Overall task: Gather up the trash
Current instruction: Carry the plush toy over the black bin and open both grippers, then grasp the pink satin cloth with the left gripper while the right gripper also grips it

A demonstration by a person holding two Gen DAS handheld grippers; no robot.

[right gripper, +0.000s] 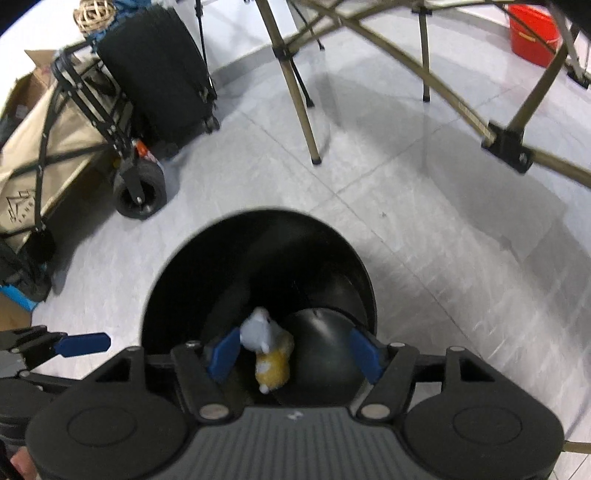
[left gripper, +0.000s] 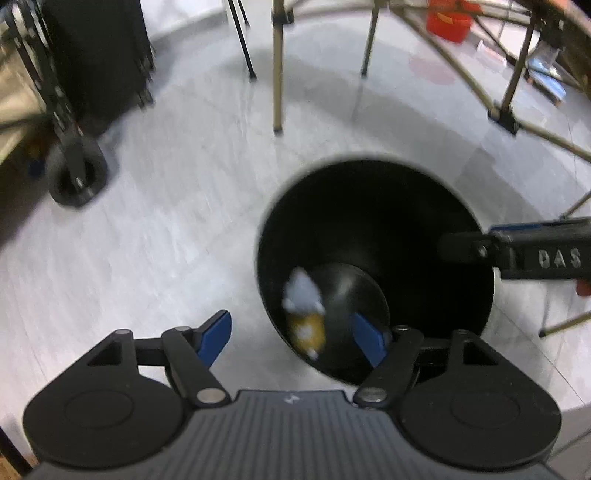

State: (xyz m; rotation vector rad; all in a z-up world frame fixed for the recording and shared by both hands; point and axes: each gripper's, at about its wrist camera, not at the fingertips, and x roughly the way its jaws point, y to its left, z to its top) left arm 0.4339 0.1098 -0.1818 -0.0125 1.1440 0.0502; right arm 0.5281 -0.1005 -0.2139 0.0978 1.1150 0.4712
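Observation:
A round black trash bin (left gripper: 436, 206) stands on the pale floor; it also shows in the right wrist view (right gripper: 207, 266). Inside it lie white crumpled paper (left gripper: 303, 291) and a yellow piece of trash (left gripper: 308, 330), also seen in the right wrist view as paper (right gripper: 255, 330) and yellow trash (right gripper: 275, 367). My left gripper (left gripper: 293, 338) is open and empty above the bin's near left rim. My right gripper (right gripper: 295, 352) is open and empty directly above the bin's mouth. The right gripper's body (left gripper: 532, 254) reaches over the bin from the right.
Tan folding table legs (right gripper: 295, 85) stand on the floor behind the bin. A folding wagon with a black wheel (right gripper: 142, 194) is at the left, with a black suitcase (right gripper: 162, 74) behind it. A red bucket (right gripper: 535, 33) sits far right.

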